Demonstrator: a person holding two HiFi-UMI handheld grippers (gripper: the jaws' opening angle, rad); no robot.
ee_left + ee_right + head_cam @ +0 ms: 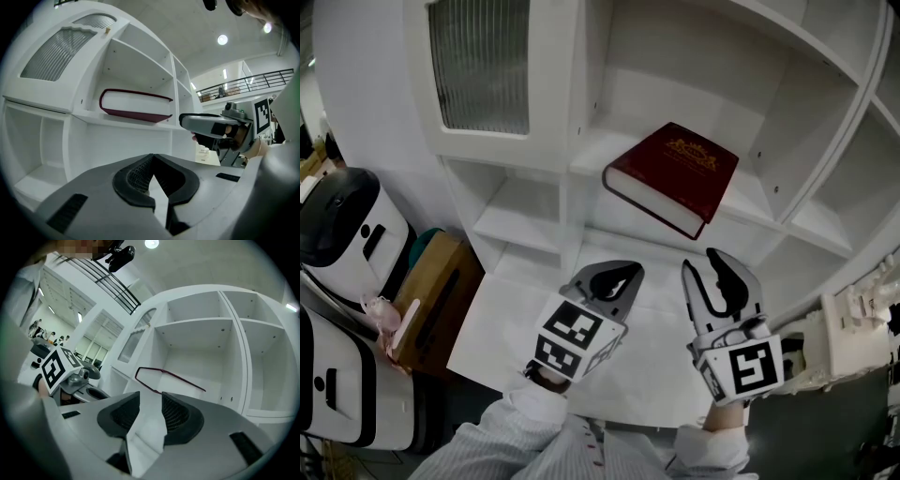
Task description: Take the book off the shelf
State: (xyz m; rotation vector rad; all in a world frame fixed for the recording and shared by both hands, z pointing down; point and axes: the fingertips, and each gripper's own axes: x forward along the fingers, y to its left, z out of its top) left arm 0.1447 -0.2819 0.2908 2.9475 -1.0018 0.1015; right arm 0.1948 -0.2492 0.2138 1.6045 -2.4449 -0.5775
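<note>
Nearest in, at the bottom of the head view, two white sleeves point(534, 441), one gripper in each hand, both pointing level at the shelving. Left gripper point(623, 277) low and just left of centre, jaws pressed together at the tips, nothing pinched between them. Right gripper point(703, 262) close beside it, a little higher, jaws spread with a clear gap, only bare white showing in that gap, nothing held. Square-marker cubes at the back of both. Under and just ahead of the two, a white surface point(516, 319), part of the unit's lower ledge. Off to the left, a brown cardboard box point(441, 291) and a white machine with a black top point(347, 234). Further on and above, the dark red book point(675, 173), flat on its back on the middle shelf point(750, 197), gold print on the cover, turned at an angle, one corner out near the front edge. Well apart from both grippers, untouched. Beyond and to the upper left, a cabinet door with ribbed glass point(478, 61); more white compartments up and to the right.
</note>
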